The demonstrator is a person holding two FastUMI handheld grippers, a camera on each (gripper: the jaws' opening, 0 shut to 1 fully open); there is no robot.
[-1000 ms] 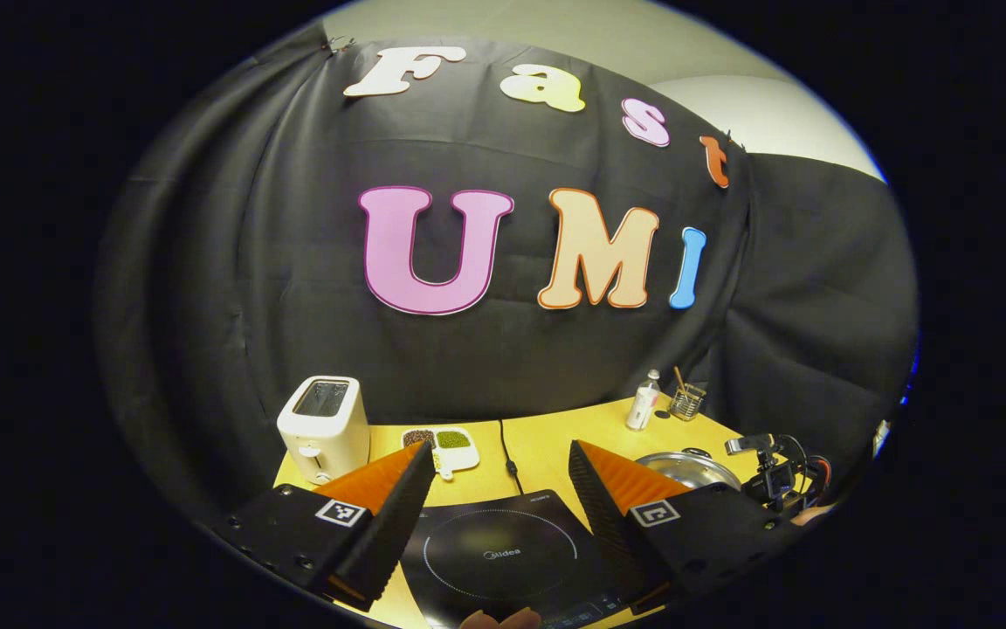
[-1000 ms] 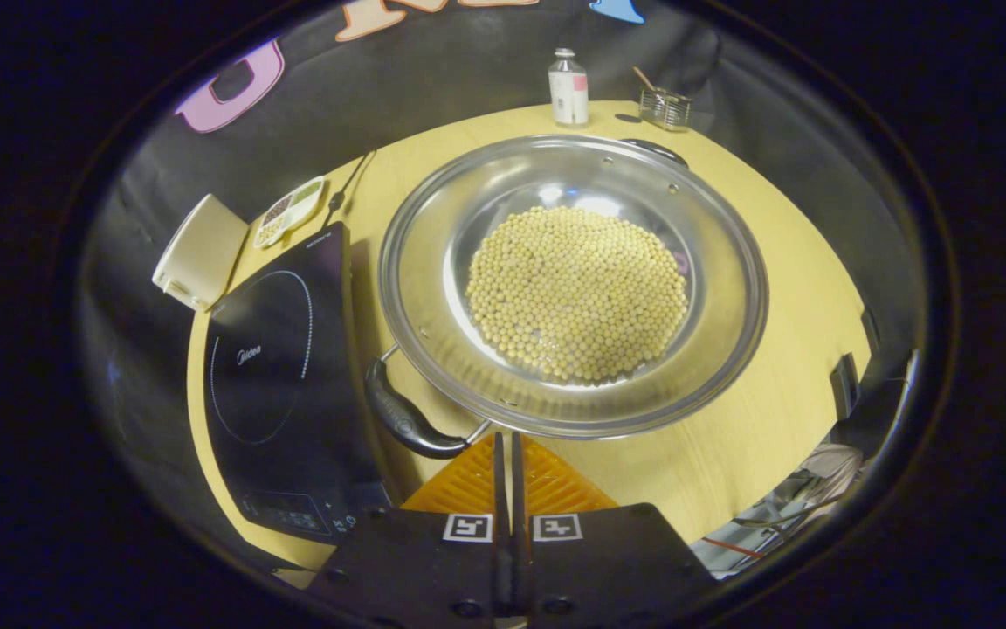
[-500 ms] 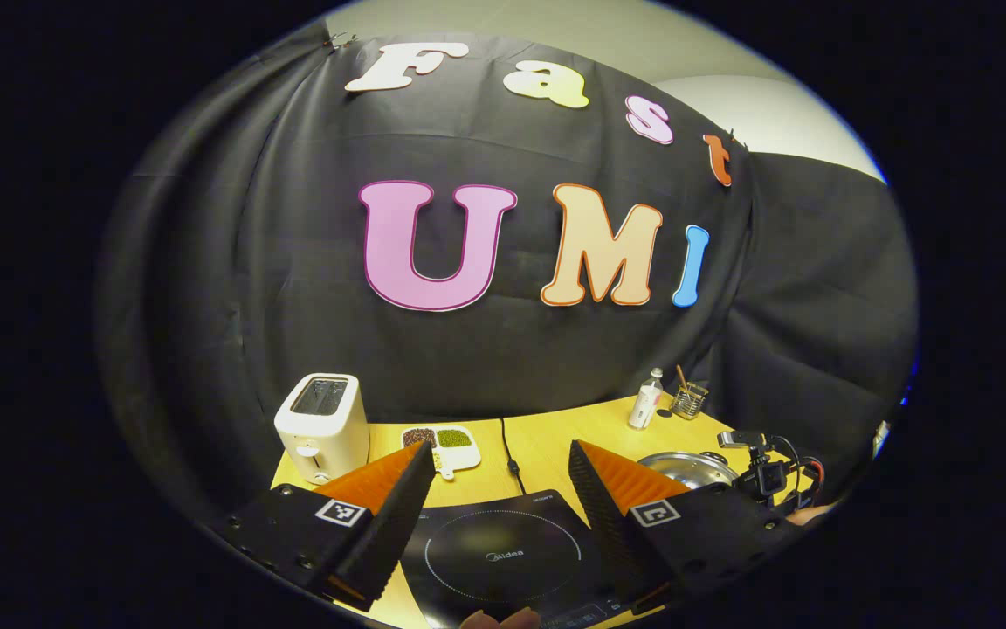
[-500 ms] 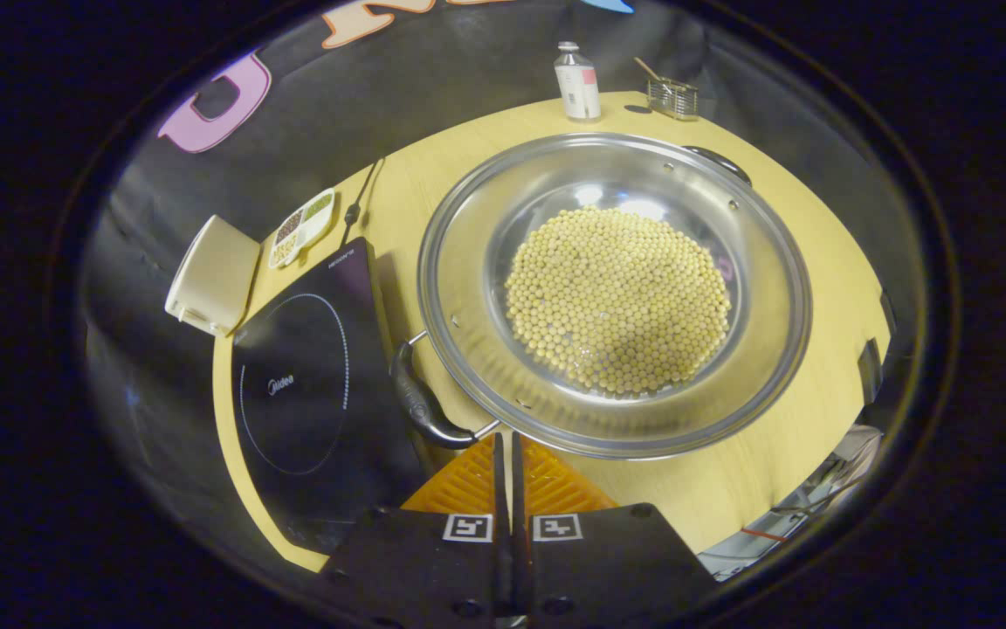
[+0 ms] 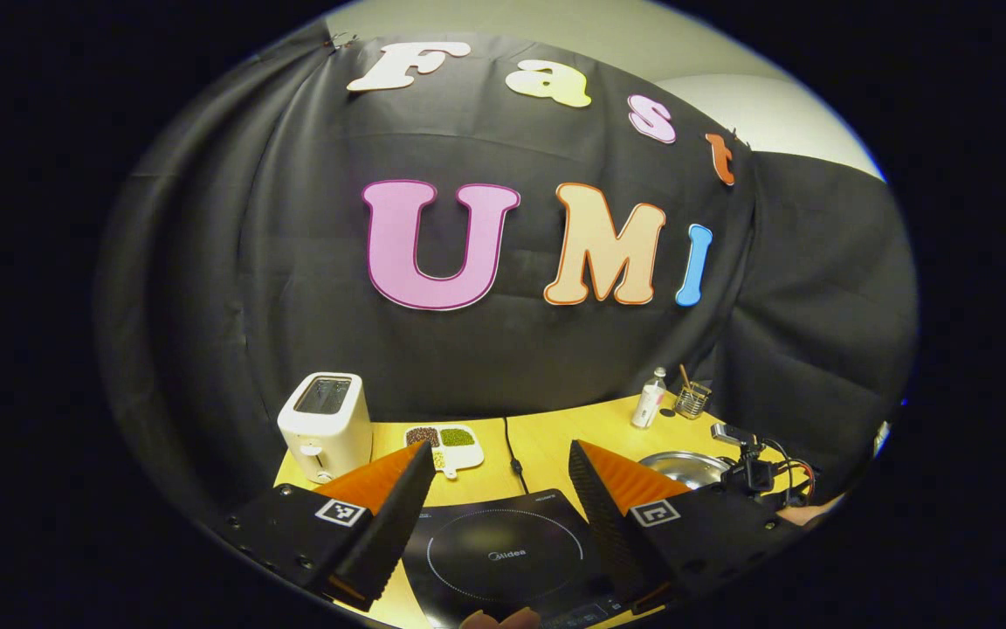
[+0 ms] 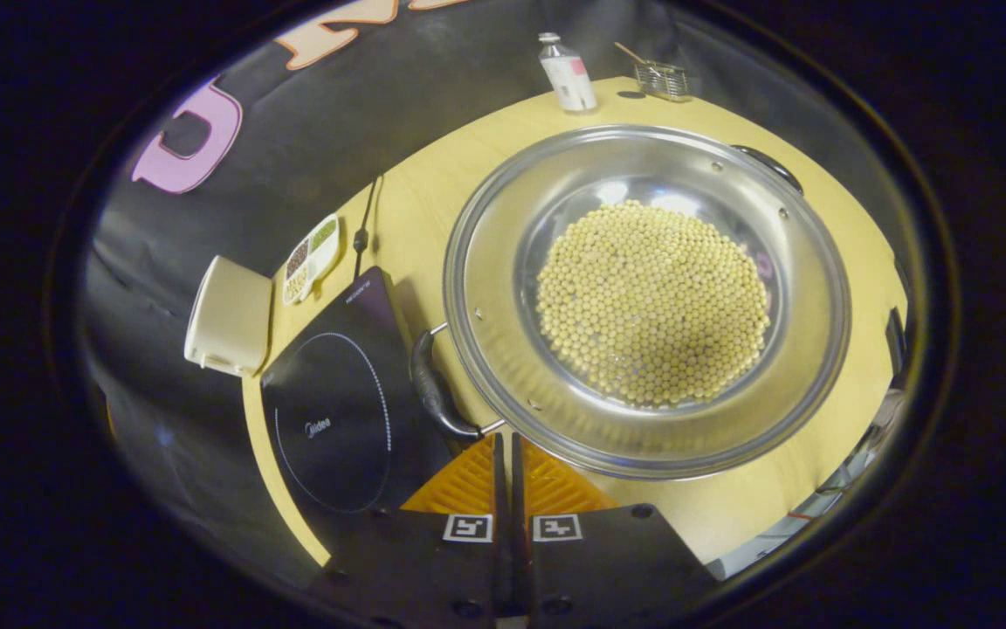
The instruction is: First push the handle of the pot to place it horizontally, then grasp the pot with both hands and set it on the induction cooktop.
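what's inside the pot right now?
The pot holds a heap of small pale yellow beans over its middle; bare steel wall shows around them. The bottom under the heap is covered.

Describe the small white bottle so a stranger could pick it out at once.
Start at the big steel pot full of yellow beans. Look past its far rim to the table's back edge by the black cloth: the white bottle stands there. Beside it sits a clear glass cup; the bottle alone is opaque, capped and pink-labelled.

Toaster (image 5: 325,425), bean dish (image 5: 444,439), bottle (image 6: 566,72), glass (image 6: 662,79)
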